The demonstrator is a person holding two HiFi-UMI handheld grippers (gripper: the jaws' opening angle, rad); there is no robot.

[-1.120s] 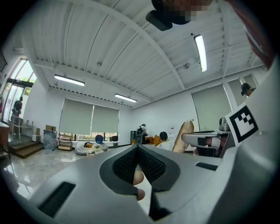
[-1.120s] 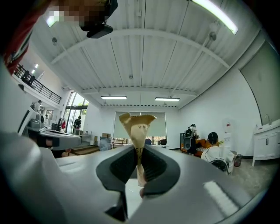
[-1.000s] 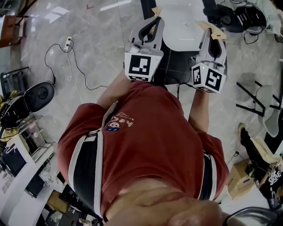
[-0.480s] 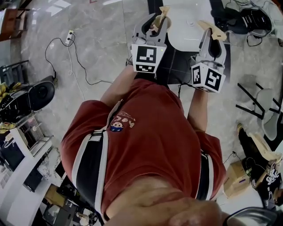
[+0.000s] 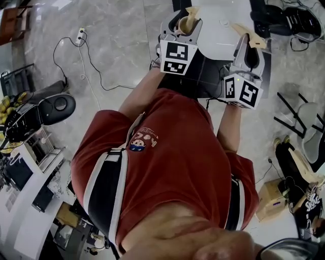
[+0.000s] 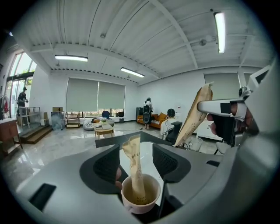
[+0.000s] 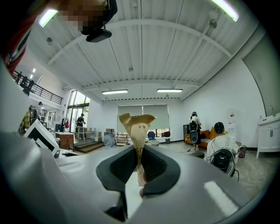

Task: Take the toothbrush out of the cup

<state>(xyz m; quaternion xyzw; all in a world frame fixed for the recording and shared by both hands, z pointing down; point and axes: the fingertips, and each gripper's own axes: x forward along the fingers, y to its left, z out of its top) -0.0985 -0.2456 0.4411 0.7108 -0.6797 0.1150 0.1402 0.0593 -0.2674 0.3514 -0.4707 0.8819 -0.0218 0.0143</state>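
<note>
A small pale cup (image 6: 140, 203) stands between the jaws of my left gripper (image 6: 135, 151), with a paper-wrapped toothbrush (image 6: 134, 162) upright inside it. These jaws have just been opening and now stand wide on either side of the cup; I see no pad pressing on it. From the head view the left gripper (image 5: 184, 15) reaches over the white table (image 5: 223, 35), with the cup (image 5: 184, 24) in its gap. My right gripper (image 7: 139, 151) is shut on a second paper-wrapped toothbrush (image 7: 138, 129), held upright. It hangs to the right of the cup (image 5: 250, 38).
A dark base (image 5: 203, 76) lies under the white table. A cable and power strip (image 5: 81, 38) trail over the floor at the left. Chairs (image 5: 299, 119) stand at the right, desks with clutter (image 5: 25, 203) at the lower left. People sit and stand far off (image 6: 148, 111).
The left gripper has moved forward and down over the table, and its jaws have gone from shut to wide apart around the cup. The right gripper has sunk slightly with its toothbrush.
</note>
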